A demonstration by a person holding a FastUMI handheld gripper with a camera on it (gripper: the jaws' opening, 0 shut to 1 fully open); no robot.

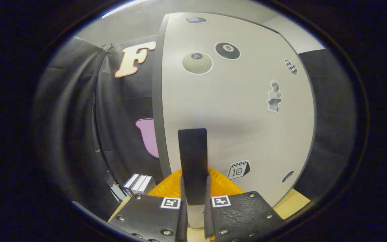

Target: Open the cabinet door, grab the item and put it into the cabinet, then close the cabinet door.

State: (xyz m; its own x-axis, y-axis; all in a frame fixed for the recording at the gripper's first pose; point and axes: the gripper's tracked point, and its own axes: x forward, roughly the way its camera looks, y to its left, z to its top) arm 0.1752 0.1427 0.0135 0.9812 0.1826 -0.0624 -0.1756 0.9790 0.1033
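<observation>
Tool [195, 198] sits right up against the cabinet door [240, 127], with both fingers [153, 215] closed in tight on the dark flat handle [192, 161] that sticks up from between them. So it's clamped on the handle, one finger pressing each side, and the handle rises well past the fingertips.

Door itself is a pale grey panel with a darker edge running down its left side. It's covered in stickers: a dark eight-ball sticker [227, 50] near the top, a pale round ball sticker [197, 63] just left of and below it, a small checkered one [291, 67] off to the right, a little bust figure sticker [274, 95] mid-right, and a calendar sticker [238, 169] low down, just right of the handle. There's also a small dark oval sticker [287, 176] near the door's lower right corner.

Item to go in looks like an orange ribbed thing [166, 188], sitting just behind the fingertips at the foot of the door, spreading out to both sides of the handle. Can't really tell what it is exactly, since the fingers and handle cover its middle.

Left of that, a few box-like things [139, 184] stand upright together near the black cloth wall [79, 127]. Light wooden bench [292, 205] peeks out to the right of the fingers.
</observation>
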